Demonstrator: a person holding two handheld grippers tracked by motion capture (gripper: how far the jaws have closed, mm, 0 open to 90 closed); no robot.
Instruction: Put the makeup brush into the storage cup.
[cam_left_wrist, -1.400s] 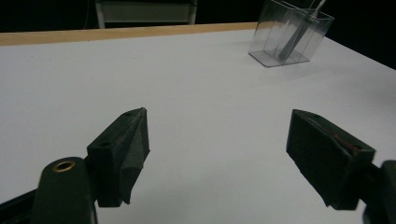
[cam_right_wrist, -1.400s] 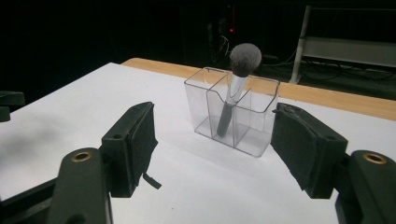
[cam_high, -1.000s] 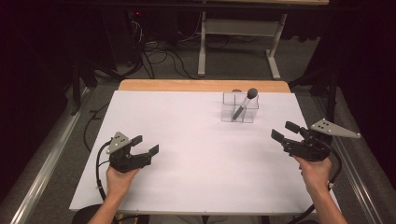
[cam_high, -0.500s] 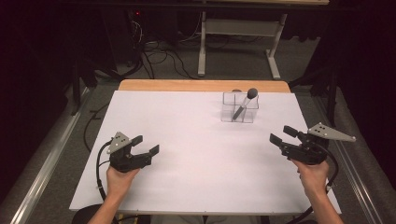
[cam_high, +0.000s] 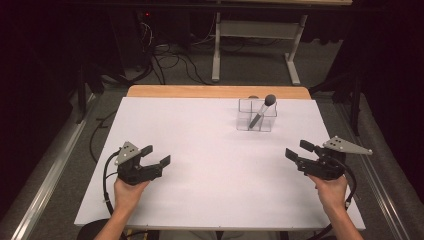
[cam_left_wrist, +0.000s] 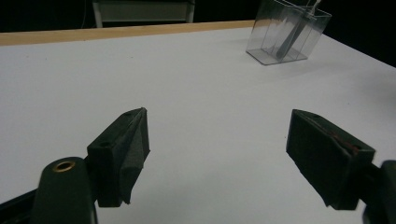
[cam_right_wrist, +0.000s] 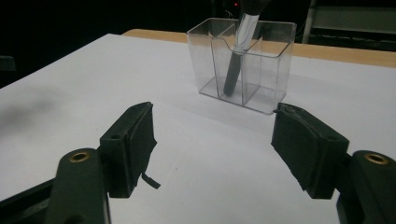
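Observation:
A clear plastic organizer (cam_high: 256, 116) with compartments stands on the white table (cam_high: 210, 130), far right of centre. A makeup brush (cam_high: 263, 110) with a dark handle leans inside it, its head above the rim. My left gripper (cam_high: 156, 155) is held low over the table's near left, open and empty. My right gripper (cam_high: 297, 149) is at the near right, open and empty, pointing toward the table's middle. In the right gripper view the organizer (cam_right_wrist: 243, 65) and brush (cam_right_wrist: 237, 53) sit just beyond the open gripper (cam_right_wrist: 212, 144). In the left gripper view the organizer (cam_left_wrist: 287, 32) is far off, beyond the open gripper (cam_left_wrist: 224, 154).
The table's far edge is a bare wooden strip (cam_high: 215, 91). Beyond it, cables (cam_high: 170, 55) lie on the floor beside the legs of another table (cam_high: 255, 45). A metal rail (cam_high: 50, 180) runs along the floor to the left.
My right gripper has drifted slightly toward the near edge of the table, still open. The left gripper, organizer and brush have not moved.

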